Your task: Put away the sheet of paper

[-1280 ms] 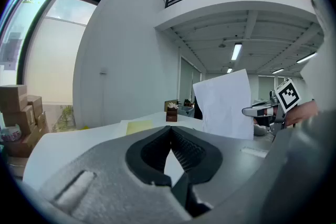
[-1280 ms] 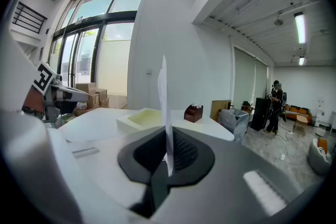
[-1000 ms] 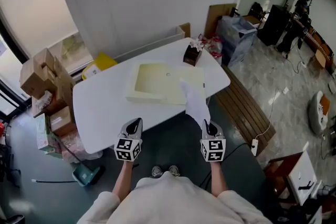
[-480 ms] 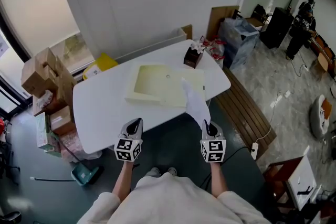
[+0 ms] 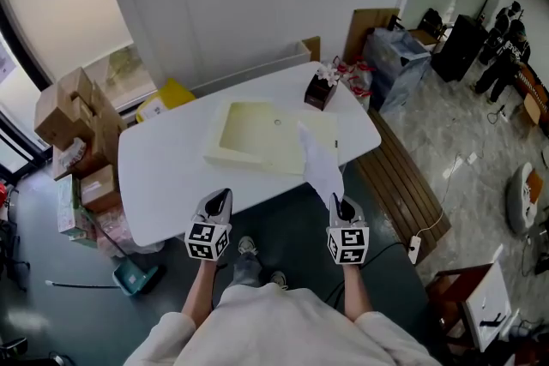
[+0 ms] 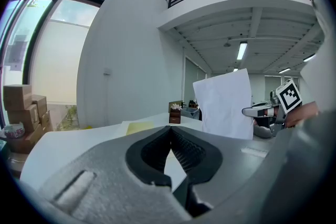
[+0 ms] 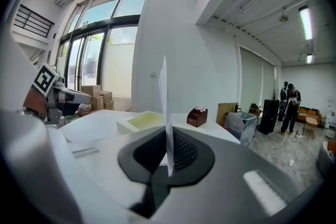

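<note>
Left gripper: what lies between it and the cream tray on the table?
Between the left gripper and the tray lies only bare table, in the head view.

Office workroom with white table (image 5: pixel 167 176) and cardboard boxes (image 5: pixel 67 109)

From where I stand, the sheet of paper (image 5: pixel 322 167) has its lower edge lost from sight, pinched between the jaws of the right tongs (image 5: pixel 340 201). It also screens the near right corner of the pale tray (image 5: pixel 244 137) on the counter (image 5: pixel 163 176). The right gripper view catches the sheet edge-on only, so neither face shows. What fills the small brown box (image 5: pixel 320 90) at the counter's far right corner is too small to tell.
</note>
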`<state>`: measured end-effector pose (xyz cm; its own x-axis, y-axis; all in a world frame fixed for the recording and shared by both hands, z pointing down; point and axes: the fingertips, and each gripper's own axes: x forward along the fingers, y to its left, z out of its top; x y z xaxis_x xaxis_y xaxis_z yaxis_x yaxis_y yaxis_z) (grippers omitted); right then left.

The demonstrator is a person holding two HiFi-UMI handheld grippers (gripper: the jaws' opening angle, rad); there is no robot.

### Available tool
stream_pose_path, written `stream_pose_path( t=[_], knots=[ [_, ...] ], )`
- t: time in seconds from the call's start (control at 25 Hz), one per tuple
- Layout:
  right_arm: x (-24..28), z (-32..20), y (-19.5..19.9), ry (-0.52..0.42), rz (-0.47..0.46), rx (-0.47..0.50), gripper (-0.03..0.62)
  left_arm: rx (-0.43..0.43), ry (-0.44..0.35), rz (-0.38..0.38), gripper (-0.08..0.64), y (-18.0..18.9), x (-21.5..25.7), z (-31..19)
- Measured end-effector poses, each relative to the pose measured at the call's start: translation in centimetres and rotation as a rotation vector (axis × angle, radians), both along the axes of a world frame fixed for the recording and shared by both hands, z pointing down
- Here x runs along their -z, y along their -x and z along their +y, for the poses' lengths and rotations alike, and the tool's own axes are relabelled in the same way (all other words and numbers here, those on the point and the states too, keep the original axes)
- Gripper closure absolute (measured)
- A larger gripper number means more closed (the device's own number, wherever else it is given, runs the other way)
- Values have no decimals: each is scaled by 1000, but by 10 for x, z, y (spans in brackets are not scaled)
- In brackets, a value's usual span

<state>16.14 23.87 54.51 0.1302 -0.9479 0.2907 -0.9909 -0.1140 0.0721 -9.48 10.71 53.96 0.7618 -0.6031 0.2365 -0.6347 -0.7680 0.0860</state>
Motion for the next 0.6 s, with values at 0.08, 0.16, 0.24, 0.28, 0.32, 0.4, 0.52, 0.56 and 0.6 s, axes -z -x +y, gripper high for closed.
stream_pose_path(
  t=[0.08,0.16,0.24,0.28,0.32,0.4,0.52,0.56,0.6],
  knots=[
    [0,-6,0,-2,-1,7,591,6,-2,0,558,0,1,-6],
    [1,-13,-2,-3,1,13,591,11,-7,0,558,-1,2,-13],
    [1,-21,-4,-7,2,16,591,16,-13,1,558,-1,3,-23],
    [2,-25,-4,-10,0,16,591,19,-15,1,558,-1,3,-29],
    [2,-30,-5,-12,0,15,591,21,-16,1,558,-2,4,-34],
    [3,-39,-8,-13,2,14,591,23,-15,2,558,-4,3,-47],
    [4,-56,-12,-11,5,13,591,19,-12,5,558,-10,1,-65],
    [4,-63,-14,-12,6,13,591,17,-11,6,558,-12,1,-72],
    [4,-70,-15,-12,9,13,591,14,-11,7,558,-15,0,-80]
  ],
)
